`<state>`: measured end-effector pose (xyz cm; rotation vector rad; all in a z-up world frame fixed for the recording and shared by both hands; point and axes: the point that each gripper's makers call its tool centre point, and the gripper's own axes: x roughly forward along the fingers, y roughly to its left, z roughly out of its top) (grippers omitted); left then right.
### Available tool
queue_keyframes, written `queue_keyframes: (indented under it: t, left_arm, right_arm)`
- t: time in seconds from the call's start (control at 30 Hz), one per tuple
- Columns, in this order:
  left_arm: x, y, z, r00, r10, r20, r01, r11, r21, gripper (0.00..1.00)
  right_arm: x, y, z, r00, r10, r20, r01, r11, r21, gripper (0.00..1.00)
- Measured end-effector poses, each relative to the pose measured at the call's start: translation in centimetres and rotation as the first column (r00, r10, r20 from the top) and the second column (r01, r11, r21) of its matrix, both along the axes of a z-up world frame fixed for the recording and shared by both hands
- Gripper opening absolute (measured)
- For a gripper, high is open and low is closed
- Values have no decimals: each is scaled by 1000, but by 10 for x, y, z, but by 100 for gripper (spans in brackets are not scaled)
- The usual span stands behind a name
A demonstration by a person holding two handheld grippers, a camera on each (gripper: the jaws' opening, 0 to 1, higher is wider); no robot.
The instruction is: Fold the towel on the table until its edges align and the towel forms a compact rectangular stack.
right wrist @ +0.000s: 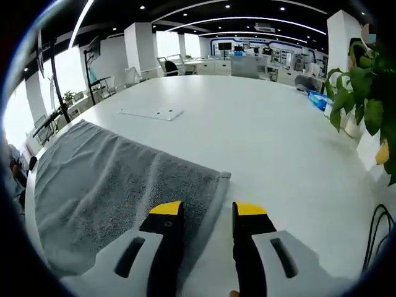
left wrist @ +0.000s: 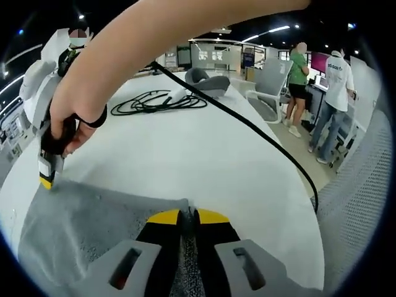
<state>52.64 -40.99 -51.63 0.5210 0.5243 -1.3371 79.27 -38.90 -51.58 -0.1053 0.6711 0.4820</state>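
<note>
A grey towel (left wrist: pixel 93 229) lies spread on the white table (left wrist: pixel 204 154). My left gripper (left wrist: pixel 189 215) is at the towel's near edge, its yellow-tipped jaws shut on a pinch of the cloth. A hand holds my right gripper (left wrist: pixel 46 179) at the towel's far left corner, tip down on the cloth. In the right gripper view the towel (right wrist: pixel 117 185) spreads to the left. My right gripper (right wrist: pixel 208 213) stands open over the towel's edge, just short of a corner (right wrist: pixel 221 177), with nothing held between the jaws.
A coiled black cable (left wrist: pixel 158 102) lies farther along the table, and another cable (left wrist: pixel 260 133) runs across it. A mesh chair (left wrist: pixel 362 198) stands at the right, people (left wrist: pixel 334 93) beyond. A flat white plate (right wrist: pixel 151 113) and a potted plant (right wrist: pixel 371 86) sit on the table.
</note>
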Motion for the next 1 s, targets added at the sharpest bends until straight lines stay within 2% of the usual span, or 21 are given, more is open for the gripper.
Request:
queue_keyframes:
  t: [0.13,0.3,0.43,0.7,1.0]
  left_arm:
    - [-1,-3,0,1000,3,2,-3,1000,1,9]
    - [-1,-3,-1,1000,3,-3,-3,1000,-2,9]
    - [-1,-3,0,1000,7,-3,-7,1000,-4,9]
    - [-2,-2,-1,999,24,-47,-25,1000,-14,8]
    - [-10,-9,18,1000,4,-30,-5,999,-39,8]
  right_arm:
    - [-1,-4,-4,1000,-13,-8,13,1000,-14,12]
    - [1,0,-2,1000,-16,-15,16,1000,15,0]
    - [0,1,0,1000,-11,-13,12,1000,11,0]
    - [-5,-4,11,1000,-4,6,4,1000,12,0]
    - [-9,-19,15,1000,-21,9,21,1000,13,0]
